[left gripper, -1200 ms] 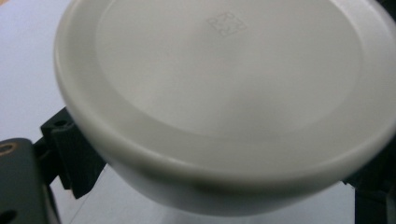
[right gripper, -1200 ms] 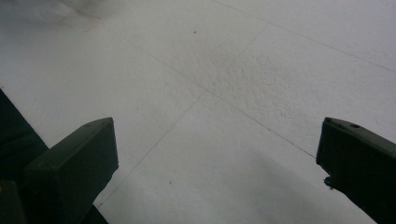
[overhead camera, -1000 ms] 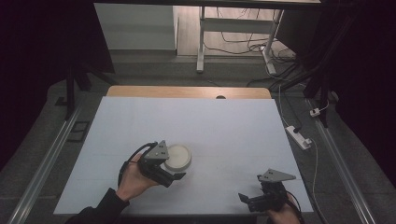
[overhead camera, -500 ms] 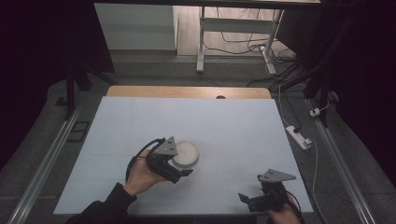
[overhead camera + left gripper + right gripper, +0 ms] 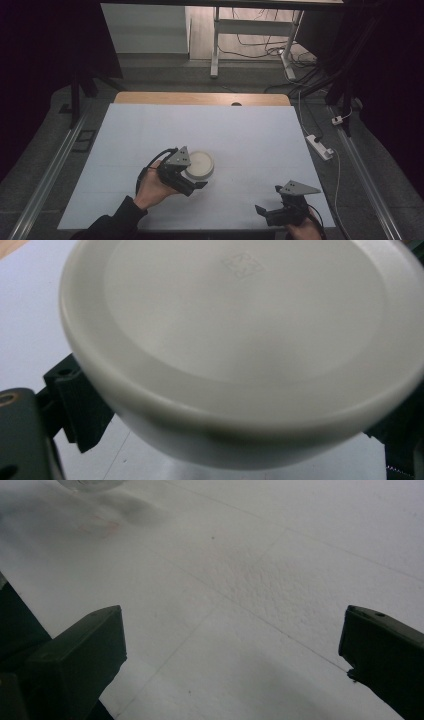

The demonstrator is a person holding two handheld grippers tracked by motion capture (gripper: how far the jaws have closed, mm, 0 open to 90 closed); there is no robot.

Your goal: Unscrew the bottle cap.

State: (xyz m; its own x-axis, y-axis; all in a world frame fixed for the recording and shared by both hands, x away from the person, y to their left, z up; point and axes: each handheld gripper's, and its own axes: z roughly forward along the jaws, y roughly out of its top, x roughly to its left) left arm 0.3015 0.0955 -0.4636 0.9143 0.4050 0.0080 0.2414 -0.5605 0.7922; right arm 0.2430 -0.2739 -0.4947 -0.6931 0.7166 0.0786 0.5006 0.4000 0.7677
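Nearest, right tongs (image 5: 260, 211) low over the bare white surface (image 5: 250, 130), jaws spread wide, nothing between them. Farther in, left of the right tongs, left tongs (image 5: 192, 179) clamped on the near side of a round white lidded container (image 5: 199, 165), near mid-surface. Probably stiff smooth plastic, light, likely slippery at the rounded rim (image 5: 150, 405); better gripped across the side wall below the rim. Contents hidden under the lid (image 5: 245, 310); cannot tell.

Dim surroundings, brightly lit table (image 5: 250, 130), close-up views blurred.
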